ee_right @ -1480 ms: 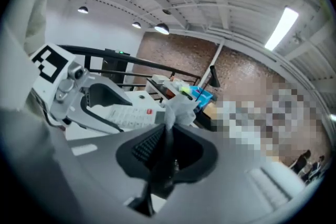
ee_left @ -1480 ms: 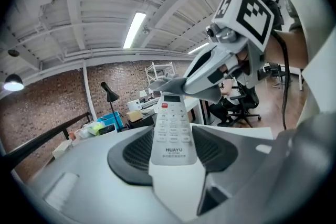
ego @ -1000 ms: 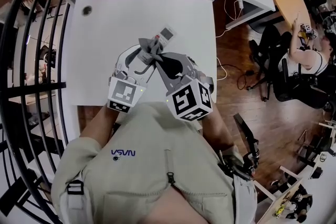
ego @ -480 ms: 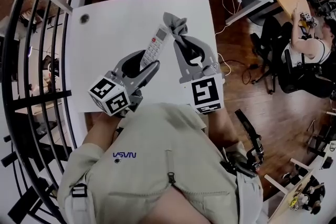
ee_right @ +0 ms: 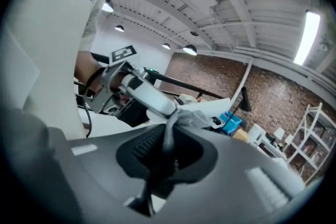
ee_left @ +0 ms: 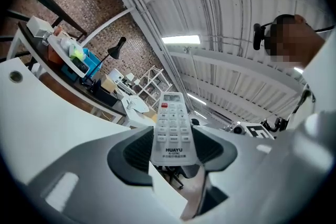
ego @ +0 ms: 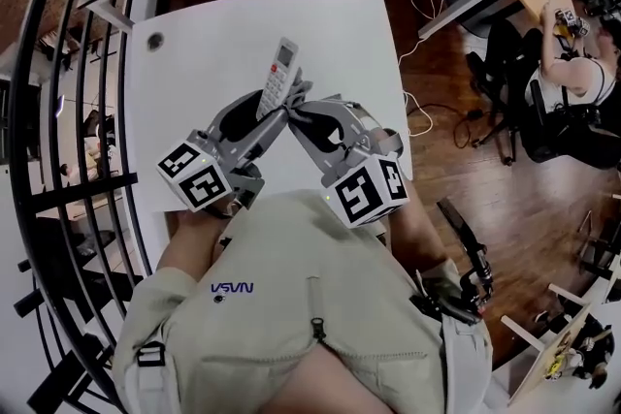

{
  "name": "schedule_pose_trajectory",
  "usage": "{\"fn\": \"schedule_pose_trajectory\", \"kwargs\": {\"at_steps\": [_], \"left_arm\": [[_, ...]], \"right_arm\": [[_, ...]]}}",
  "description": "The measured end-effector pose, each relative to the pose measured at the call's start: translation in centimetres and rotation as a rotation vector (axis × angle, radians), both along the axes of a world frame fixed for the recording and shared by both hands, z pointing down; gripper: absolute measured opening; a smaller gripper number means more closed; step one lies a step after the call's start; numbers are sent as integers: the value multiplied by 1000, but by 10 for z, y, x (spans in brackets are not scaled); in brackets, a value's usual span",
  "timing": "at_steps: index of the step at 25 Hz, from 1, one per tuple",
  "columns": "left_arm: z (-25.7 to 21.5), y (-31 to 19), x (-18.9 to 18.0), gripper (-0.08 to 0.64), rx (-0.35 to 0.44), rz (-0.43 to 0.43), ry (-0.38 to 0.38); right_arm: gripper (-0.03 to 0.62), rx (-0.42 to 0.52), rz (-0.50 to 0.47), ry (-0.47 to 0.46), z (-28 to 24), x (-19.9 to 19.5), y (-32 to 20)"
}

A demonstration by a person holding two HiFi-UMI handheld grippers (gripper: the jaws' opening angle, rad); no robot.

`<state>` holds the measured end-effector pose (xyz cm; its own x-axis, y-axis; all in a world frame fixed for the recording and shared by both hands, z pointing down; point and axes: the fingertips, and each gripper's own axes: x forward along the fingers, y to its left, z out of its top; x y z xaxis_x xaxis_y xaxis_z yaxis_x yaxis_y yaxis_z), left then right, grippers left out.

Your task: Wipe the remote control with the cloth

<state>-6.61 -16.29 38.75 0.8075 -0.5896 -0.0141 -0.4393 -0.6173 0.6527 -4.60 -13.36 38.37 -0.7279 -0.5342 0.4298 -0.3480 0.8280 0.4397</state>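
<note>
1. Head view: left gripper (ego: 269,116) and right gripper (ego: 297,114) meet at the slim white remote control (ego: 279,75).
2. Left gripper view: jaws fairly wide, clamping the remote's lower end.
3. Right gripper view: jaws nearly together pinch the crumpled grey cloth (ee_right: 190,118); seemingly mid-wipe, next stroke it along the remote.

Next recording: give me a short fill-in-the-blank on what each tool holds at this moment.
The left tongs clamp the lower end of a ___. The right tongs pinch a grey ___. Both are held above a table whose top is coloured ___.
Missing words: remote control; cloth; white.
</note>
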Motion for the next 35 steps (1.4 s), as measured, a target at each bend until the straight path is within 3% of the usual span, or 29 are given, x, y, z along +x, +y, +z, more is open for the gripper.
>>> {"fn": "schedule_pose_trajectory", "kwargs": {"at_steps": [4, 6, 10, 14, 23, 30, 33, 35], "left_arm": [[-1, 2, 0, 242, -5, 5, 16], [-5, 4, 3, 241, 1, 19, 32], [-14, 16, 14, 241, 16, 81, 59], [-18, 22, 22, 242, 16, 109, 85], [-30, 12, 10, 242, 19, 50, 125], [-24, 8, 4, 242, 1, 13, 116], [-20, 2, -2, 242, 2, -45, 85], [-16, -3, -10, 242, 26, -107, 17]], "right_arm": [[43, -4, 1, -11, -1, 3, -2], [43, 15, 84, -30, -8, 18, -18], [43, 82, 231, -157, -35, 46, -54], [43, 99, 182, -132, -40, 38, -51], [43, 29, 8, -90, -9, -4, -7], [43, 0, 12, -115, 1, -7, -6], [43, -5, 95, -156, -1, 5, -20], [43, -6, 171, -175, -2, 16, -32]]}}
